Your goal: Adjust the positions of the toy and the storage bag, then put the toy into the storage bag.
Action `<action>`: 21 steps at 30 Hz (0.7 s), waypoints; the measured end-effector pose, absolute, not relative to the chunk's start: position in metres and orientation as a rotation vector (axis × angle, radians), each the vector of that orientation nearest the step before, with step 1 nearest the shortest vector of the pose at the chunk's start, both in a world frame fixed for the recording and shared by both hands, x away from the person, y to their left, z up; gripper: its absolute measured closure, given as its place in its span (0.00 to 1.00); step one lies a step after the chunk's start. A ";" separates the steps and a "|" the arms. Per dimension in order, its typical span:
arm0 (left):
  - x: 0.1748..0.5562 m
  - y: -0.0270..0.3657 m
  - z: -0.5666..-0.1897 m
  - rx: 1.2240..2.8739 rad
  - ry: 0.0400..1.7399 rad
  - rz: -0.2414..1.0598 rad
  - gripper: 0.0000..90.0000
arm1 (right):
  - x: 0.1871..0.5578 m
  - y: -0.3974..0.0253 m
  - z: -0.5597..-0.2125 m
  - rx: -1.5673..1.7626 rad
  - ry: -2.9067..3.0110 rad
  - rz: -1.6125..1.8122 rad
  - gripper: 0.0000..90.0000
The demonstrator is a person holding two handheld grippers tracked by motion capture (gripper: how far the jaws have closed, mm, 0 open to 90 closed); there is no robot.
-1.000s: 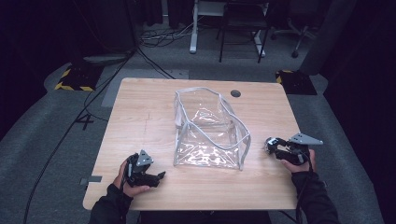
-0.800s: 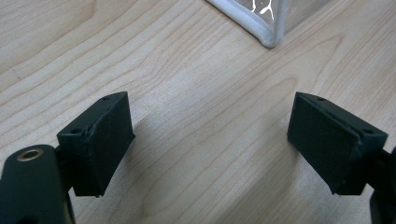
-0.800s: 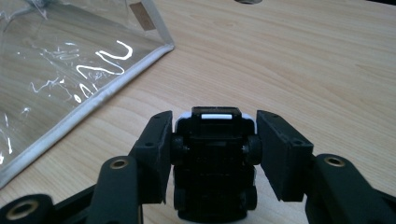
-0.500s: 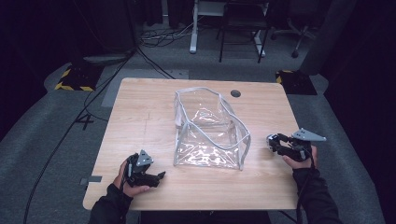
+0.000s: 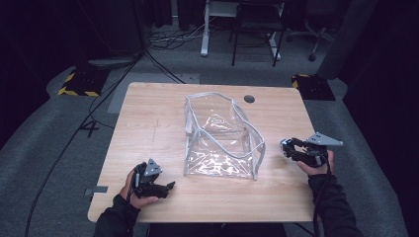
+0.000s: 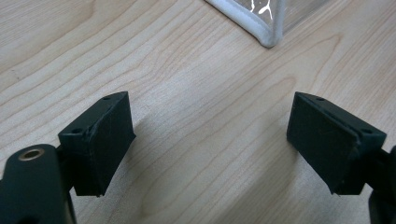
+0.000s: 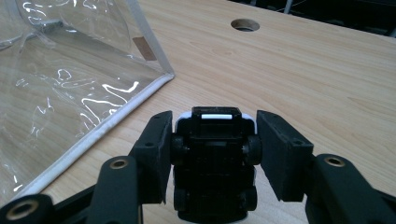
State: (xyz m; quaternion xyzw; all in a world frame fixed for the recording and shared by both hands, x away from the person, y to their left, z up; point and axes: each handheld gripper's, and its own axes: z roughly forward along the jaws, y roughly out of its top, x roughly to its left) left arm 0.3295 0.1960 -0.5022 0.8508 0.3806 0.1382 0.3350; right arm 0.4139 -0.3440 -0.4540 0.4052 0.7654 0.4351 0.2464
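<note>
- A clear plastic bag (image 5: 222,136) with white piping stands open-topped on the wooden worktop (image 5: 148,118), between the two grippers; nothing can be seen inside it.
- The left gripper (image 6: 210,140) hovers low over bare wood with its jaws spread wide and nothing between them; the bag's near corner lies just ahead of it, apart from the pads.
- The right gripper (image 7: 212,140) is closed around a small black toy car (image 7: 214,154) with a white edge, its underside and wheels facing the camera.
- From that gripper, the bag lies ahead and to its left, near but not touching.
- A round cable hole (image 7: 245,24) sits farther ahead.
</note>
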 end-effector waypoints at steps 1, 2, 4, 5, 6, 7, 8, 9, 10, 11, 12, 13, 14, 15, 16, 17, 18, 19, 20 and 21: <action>0.330 0.196 -0.502 2.220 0.993 0.361 0.17 | 0.415 -0.344 -0.453 1.108 2.085 1.198 0.54; 0.329 0.196 -0.502 2.219 0.993 0.361 0.17 | 0.416 -0.343 -0.451 1.114 2.083 1.205 0.54; 0.330 0.196 -0.502 2.220 0.993 0.361 0.17 | 0.418 -0.343 -0.448 1.107 2.077 1.202 0.54; 0.330 0.196 -0.502 2.220 0.993 0.360 0.17 | 0.419 -0.342 -0.446 1.109 2.075 1.204 0.54; 0.330 0.196 -0.502 2.220 0.993 0.360 0.17 | 0.420 -0.342 -0.443 1.102 2.074 1.209 0.54; 0.330 0.196 -0.502 2.220 0.993 0.360 0.17 | 0.421 -0.342 -0.441 1.102 2.071 1.217 0.54; 0.330 0.196 -0.502 2.220 0.993 0.360 0.17 | 0.422 -0.342 -0.438 1.088 2.069 1.210 0.54; 0.329 0.196 -0.502 2.220 0.993 0.360 0.17 | 0.423 -0.341 -0.434 1.084 2.075 1.208 0.54; 0.329 0.196 -0.502 2.219 0.995 0.360 0.17 | 0.424 -0.339 -0.432 1.078 2.070 1.210 0.54; 0.329 0.196 -0.502 2.220 0.993 0.361 0.17 | 0.425 -0.339 -0.430 1.075 2.070 1.211 0.54; 0.329 0.196 -0.502 2.218 0.995 0.360 0.17 | 0.426 -0.338 -0.428 1.069 2.069 1.204 0.54; 0.330 0.196 -0.502 2.220 0.993 0.361 0.17 | 0.427 -0.337 -0.426 1.069 2.073 1.205 0.54; 0.330 0.196 -0.502 2.220 0.993 0.360 0.17 | 0.429 -0.337 -0.424 1.061 2.077 1.197 0.54; 0.330 0.196 -0.502 2.220 0.993 0.360 0.17 | 0.430 -0.335 -0.423 1.067 2.073 1.205 0.54; 0.330 0.196 -0.502 2.220 0.993 0.359 0.17 | 0.431 -0.335 -0.421 1.055 2.078 1.203 0.54; 0.330 0.196 -0.502 2.220 0.990 0.358 0.17 | 0.431 -0.334 -0.419 1.051 2.077 1.199 0.54; 0.330 0.196 -0.502 2.222 0.989 0.359 0.17 | 0.432 -0.333 -0.418 1.055 2.073 1.203 0.54; 0.330 0.196 -0.502 2.222 0.988 0.364 0.16 | 0.433 -0.333 -0.416 1.049 2.076 1.204 0.54; 0.330 0.196 -0.502 2.222 0.988 0.363 0.16 | 0.434 -0.332 -0.415 1.050 2.074 1.203 0.54; 0.330 0.196 -0.502 2.222 0.987 0.363 0.16 | 0.435 -0.331 -0.413 1.051 2.070 1.202 0.54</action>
